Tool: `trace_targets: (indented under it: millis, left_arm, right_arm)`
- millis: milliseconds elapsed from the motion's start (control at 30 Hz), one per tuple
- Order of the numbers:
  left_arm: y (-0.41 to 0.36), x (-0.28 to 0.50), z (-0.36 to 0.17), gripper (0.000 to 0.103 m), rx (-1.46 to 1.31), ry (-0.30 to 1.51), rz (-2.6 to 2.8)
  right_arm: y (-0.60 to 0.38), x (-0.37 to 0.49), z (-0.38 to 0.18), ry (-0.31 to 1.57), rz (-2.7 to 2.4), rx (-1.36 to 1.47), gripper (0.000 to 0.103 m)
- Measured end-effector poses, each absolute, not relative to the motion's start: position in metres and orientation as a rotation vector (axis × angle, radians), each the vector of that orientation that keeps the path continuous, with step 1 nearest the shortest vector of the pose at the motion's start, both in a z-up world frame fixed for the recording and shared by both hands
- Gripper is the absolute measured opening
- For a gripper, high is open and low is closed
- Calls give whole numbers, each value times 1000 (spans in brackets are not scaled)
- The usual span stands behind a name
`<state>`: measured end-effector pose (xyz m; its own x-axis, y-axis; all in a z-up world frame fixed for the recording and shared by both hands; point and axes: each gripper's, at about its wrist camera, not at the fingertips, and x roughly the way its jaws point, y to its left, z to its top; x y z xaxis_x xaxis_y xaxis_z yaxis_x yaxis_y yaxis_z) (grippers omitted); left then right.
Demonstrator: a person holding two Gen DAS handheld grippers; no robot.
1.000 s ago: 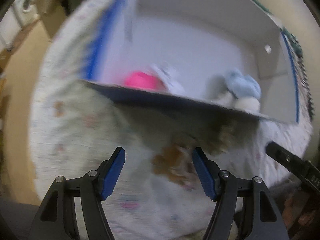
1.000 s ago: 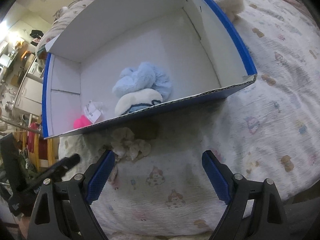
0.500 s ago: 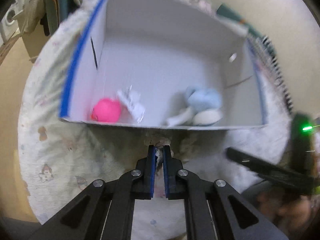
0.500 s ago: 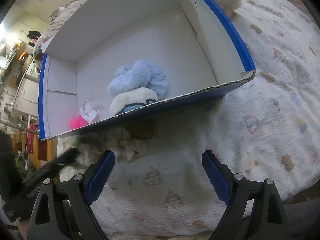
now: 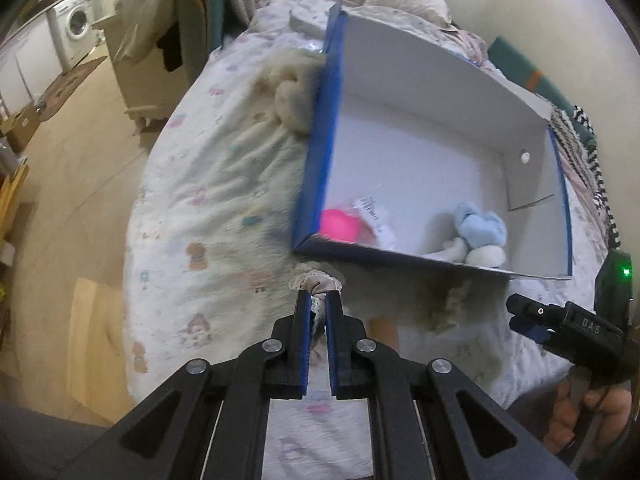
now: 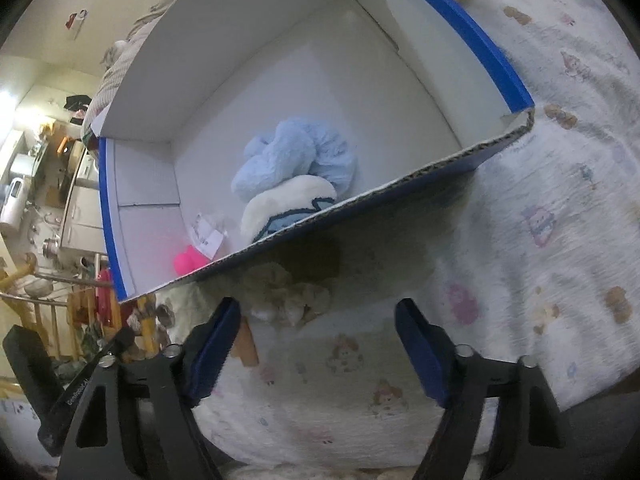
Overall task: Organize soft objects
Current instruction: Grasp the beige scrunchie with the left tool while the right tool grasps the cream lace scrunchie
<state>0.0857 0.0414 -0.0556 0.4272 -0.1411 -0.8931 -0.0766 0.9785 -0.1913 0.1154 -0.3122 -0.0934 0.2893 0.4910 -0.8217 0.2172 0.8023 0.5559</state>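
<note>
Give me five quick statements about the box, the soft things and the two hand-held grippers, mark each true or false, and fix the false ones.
1. The left hand-held gripper is shut on a cream lacy scrunchie. True.
2. The box holds nothing. False: a pink ball, a light blue plush toy and a white tag lie inside.
3. The right hand-held gripper grips the plush toy. False: its jaws stand apart over the bedspread, and they have just been closing with nothing between them.
4. The pink ball lies near a corner of the box. True.
5. The box has red edges. False: they are blue.
</note>
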Motion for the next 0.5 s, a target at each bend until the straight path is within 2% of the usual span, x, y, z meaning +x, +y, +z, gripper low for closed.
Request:
trace_targets:
  millis: [100,367,400,433,500]
  left_arm:
    - [41,85,-58,7,-214,1136,-38]
    - [34,86,-59,7,-180,1128,-38]
    - [34,86,-60,7,-178,1130,-35]
    - [34,86,-61,7,-179,1132,-33]
    - [34,87,-63,7,-180,1136,-28]
  right_arm:
    - [-306,117,-93,1290,207,627,79]
    - [-226,133,-104,1340,290,239,78]
    - [-221,134,-108,1345,289,220,71]
    - [-217,135,-111,1347,284,203,59]
    - [-210,139,-116,1344,264,169,49]
